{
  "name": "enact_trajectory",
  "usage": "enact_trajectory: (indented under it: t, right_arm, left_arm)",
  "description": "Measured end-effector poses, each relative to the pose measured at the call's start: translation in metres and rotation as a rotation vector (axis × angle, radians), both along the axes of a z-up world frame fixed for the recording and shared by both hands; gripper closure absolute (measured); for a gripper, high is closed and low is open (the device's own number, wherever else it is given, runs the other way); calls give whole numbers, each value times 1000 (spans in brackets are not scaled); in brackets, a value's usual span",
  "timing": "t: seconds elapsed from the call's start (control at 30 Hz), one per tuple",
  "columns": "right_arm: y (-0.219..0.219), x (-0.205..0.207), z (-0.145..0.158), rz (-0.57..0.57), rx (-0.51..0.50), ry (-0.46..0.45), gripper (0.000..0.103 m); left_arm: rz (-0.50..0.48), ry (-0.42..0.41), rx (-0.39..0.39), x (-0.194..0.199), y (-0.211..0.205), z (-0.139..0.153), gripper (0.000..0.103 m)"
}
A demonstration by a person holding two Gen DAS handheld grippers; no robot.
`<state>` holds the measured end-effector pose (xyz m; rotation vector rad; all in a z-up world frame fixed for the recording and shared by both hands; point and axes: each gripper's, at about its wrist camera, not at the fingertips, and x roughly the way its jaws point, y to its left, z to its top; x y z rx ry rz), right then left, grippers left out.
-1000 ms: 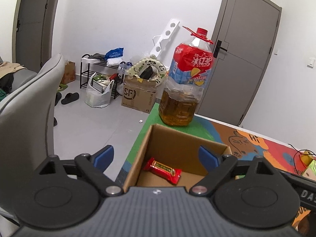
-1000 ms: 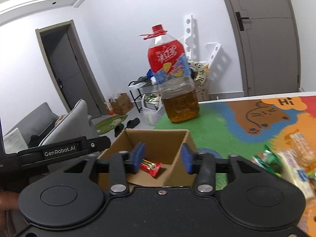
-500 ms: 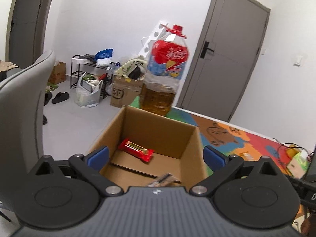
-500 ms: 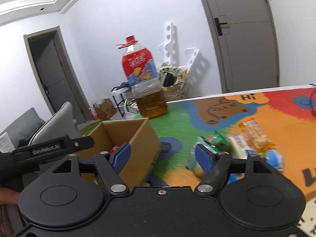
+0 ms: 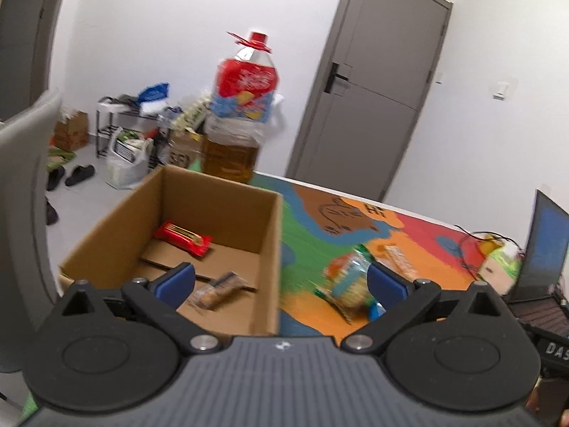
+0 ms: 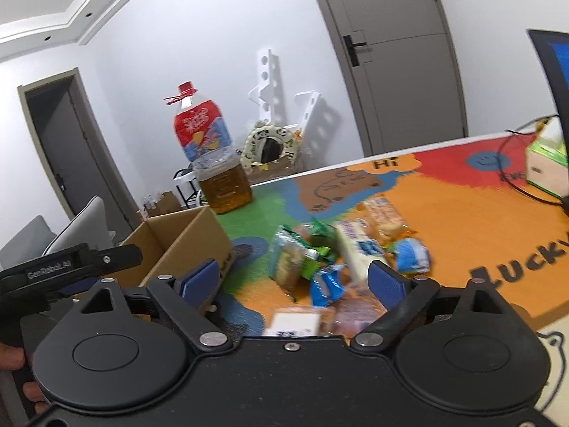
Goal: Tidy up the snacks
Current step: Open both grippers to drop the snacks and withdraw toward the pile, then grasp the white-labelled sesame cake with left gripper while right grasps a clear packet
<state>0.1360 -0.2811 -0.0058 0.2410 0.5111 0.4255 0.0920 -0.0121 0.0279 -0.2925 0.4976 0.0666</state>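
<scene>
Now my right tool [image 6: 291, 277], jaws just opening and empty, hung over the snacks [image 6: 320, 259]: light, crinkly, slippery packets, best pinched across the flat middle.

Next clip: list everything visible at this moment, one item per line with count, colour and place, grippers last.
Open cardboard box: one, brown, left end of table.
Red wrapped bar: one, inside box.
Clear brownish packet: one, inside box, nearer.
Big oil bottle: one, red label, behind box.
Loose snack packets: several, green, blue, white, piled on mat right of box.
Colourful cartoon mat: one, covering table.
Grey door: one, back wall.
Left gripper: black, blue pads, open.
Right gripper: same, jaws just opening, nothing between them.
</scene>
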Motion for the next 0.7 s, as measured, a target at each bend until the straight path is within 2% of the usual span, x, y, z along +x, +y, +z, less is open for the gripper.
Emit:
enact_trajectory:
  t: [0.13,0.3,0.5,0.7]
  right_arm:
    - [-16,-2,-8,-24,8,14,13]
    - [-28,0,-20,-47,13,48,25]
    - [-35,0,-32,-53,10,62,28]
    - [-44,0,-39,-53,17,73,29]
  left_arm:
    - [-29,-3,23,-2,-18,-1,1]
    - [-64,14,33,-1,-37,-7,3]
    - [-68,9,69,0,-56,-15,3]
    - [-69,-12,76,-4,-66,-10,3]
